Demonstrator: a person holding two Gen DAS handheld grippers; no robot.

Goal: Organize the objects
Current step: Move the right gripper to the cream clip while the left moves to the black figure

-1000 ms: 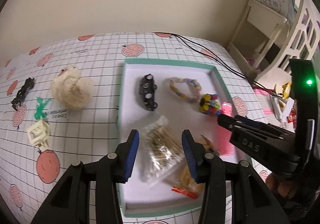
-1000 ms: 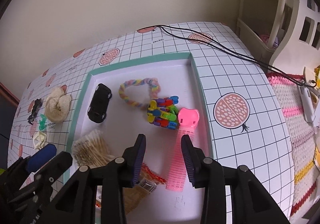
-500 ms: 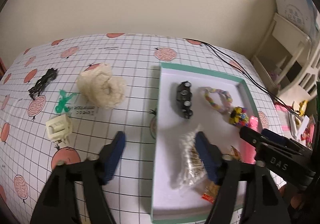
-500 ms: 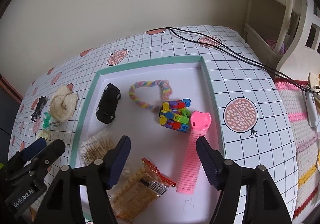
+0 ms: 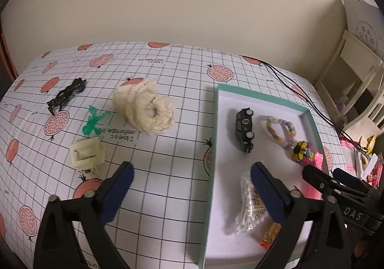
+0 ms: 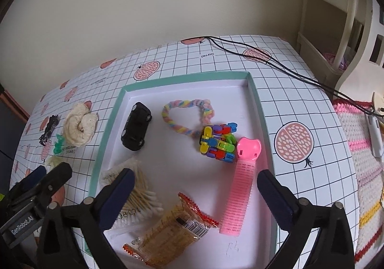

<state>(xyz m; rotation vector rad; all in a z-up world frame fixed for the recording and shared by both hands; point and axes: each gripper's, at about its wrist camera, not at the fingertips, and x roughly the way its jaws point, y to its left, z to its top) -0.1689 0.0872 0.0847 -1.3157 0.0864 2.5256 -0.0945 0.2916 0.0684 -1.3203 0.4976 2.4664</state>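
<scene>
A teal-rimmed white tray [image 5: 316, 125] [image 6: 258, 101] holds a black toy car [image 5: 244, 128] [image 6: 136, 128], a pastel braided ring [image 6: 186, 115], a multicoloured block toy [image 6: 217, 143], a pink ribbed tube [image 6: 240, 185], a cotton swab bag [image 5: 249, 206] [image 6: 138, 197] and a snack packet [image 6: 172, 228]. Left of the tray on the cloth lie a cream fluffy scrunchie [image 5: 144, 109] [image 6: 79, 125], a green figure [image 5: 93, 121], a black clip [image 5: 67, 96] and a cream plastic cube [image 5: 87, 151]. My left gripper [image 5: 192, 193] hangs open over the tray's left rim. Over the tray's front, my right gripper [image 6: 194, 195] is open and empty.
A black cable [image 6: 276, 62] crosses the far right of the pomegranate-print tablecloth [image 5: 156, 161]. A white shelf unit [image 5: 355, 82] stands beyond the table's right edge, and a striped knitted mat [image 6: 360, 149] lies there.
Both grippers opened wide and drew back from the tray. The left one let go of the cotton swab bag and swung left, bringing the scrunchie and small items into view.
</scene>
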